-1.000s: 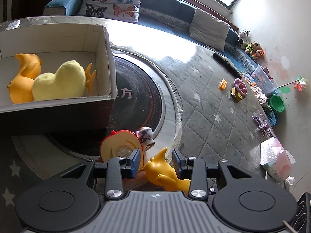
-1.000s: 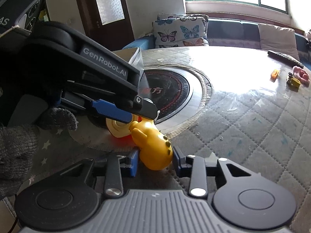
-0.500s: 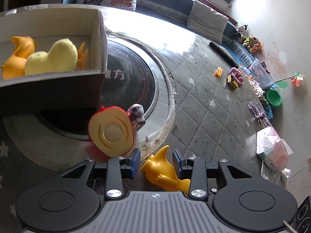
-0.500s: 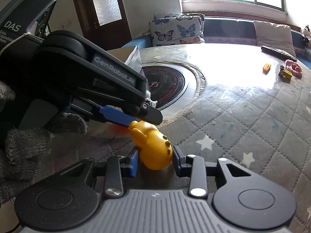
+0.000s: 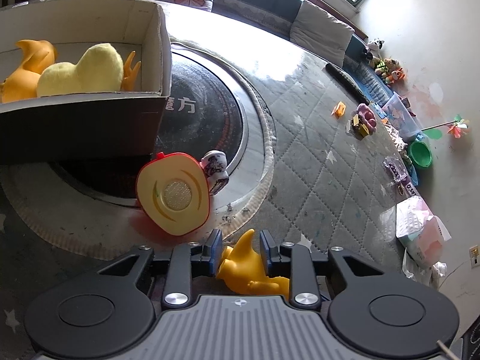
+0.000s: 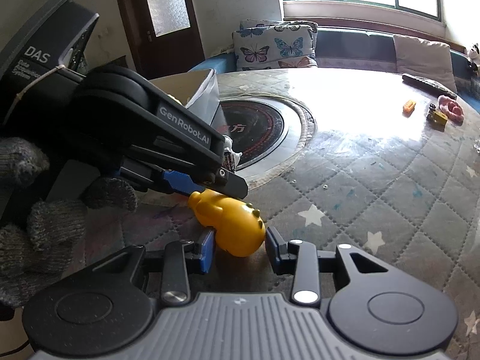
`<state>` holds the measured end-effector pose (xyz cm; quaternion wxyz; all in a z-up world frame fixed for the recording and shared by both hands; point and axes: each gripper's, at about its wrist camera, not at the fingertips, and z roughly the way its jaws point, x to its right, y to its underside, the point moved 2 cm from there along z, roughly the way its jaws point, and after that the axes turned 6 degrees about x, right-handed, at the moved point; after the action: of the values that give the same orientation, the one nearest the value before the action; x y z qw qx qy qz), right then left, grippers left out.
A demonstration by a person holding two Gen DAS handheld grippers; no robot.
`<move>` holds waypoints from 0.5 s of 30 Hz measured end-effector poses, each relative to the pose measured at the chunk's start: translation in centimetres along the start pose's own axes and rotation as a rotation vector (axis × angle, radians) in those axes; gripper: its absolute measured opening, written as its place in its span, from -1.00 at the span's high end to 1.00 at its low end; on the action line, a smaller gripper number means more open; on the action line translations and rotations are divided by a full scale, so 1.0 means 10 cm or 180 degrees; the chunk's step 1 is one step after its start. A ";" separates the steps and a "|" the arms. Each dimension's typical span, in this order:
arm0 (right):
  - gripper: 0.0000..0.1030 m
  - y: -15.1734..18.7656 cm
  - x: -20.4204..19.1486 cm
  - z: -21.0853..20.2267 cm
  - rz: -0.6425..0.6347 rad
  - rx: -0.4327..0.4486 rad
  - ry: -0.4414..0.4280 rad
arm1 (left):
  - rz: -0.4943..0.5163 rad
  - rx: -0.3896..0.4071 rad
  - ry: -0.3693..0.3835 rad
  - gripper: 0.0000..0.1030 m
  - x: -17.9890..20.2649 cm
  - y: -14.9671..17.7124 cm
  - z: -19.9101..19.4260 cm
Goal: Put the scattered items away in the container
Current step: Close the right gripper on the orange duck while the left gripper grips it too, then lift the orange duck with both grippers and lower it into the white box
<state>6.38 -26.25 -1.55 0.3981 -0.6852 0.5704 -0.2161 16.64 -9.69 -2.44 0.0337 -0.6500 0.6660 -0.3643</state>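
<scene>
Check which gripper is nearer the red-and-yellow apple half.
Left. The left gripper straddles the yellow toy's tail, the apple half just ahead of its fingertips. The right gripper straddles that toy's other end, farther off, apple half hidden behind the left gripper.
</scene>
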 end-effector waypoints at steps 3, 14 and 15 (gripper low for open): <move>0.33 0.00 -0.03 -0.02 -0.0037 -0.0001 0.0003 | -0.0016 -0.0004 0.0008 0.40 -0.01 0.02 -0.02; 0.35 0.02 -0.11 -0.04 -0.0095 -0.0020 0.0017 | -0.0242 0.0001 0.0065 0.37 -0.14 0.06 -0.12; 0.35 0.02 -0.11 -0.04 -0.0096 -0.0022 0.0020 | -0.0257 0.0005 0.0075 0.37 -0.15 0.06 -0.13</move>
<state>5.68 -25.31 -1.29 0.3907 -0.6944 0.5619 -0.2223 15.66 -7.89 -2.48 0.0116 -0.6720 0.6393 -0.3735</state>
